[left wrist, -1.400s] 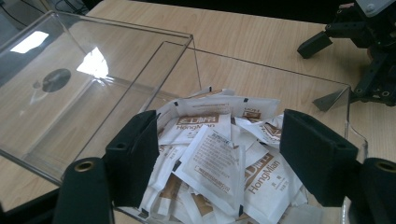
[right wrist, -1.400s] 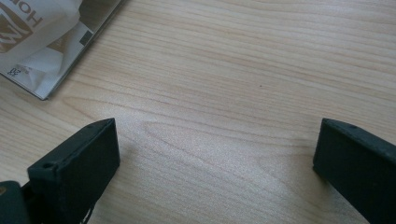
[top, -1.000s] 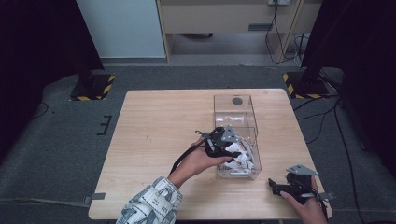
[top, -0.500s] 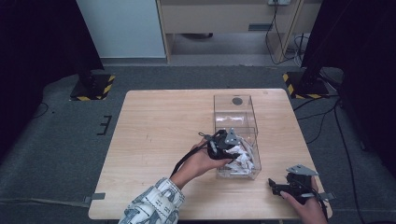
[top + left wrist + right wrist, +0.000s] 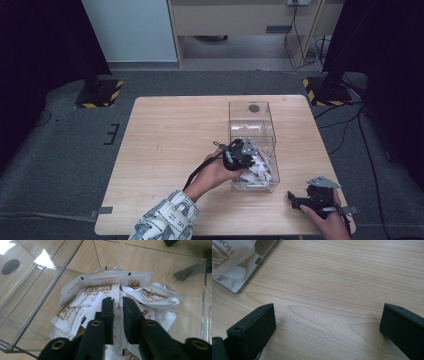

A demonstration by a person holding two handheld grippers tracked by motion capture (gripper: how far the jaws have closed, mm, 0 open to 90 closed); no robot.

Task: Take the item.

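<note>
A clear plastic box [image 5: 240, 120] stands on the wooden table [image 5: 170, 140], and white sachets with brown print [image 5: 261, 172] are heaped in its near half. My left gripper [image 5: 250, 159] reaches into the box from the left. In the left gripper view its jaws are nearly together, left gripper [image 5: 119, 308], pinching a fold of a white sachet [image 5: 100, 290] on top of the heap. My right gripper [image 5: 294, 201] rests low at the table's front right, to the right of the box. Its jaws stand wide apart, right gripper [image 5: 327, 322], over bare wood.
The far half of the box holds no sachets, and a dark round spot [image 5: 254, 107] marks its far end. The box's near corner with a sachet [image 5: 229, 257] behind it lies just beyond my right gripper. Black stands and cables sit on the floor around the table.
My left hand has pushed slightly right and deeper into the box over the sachets. The right gripper has stayed put.
</note>
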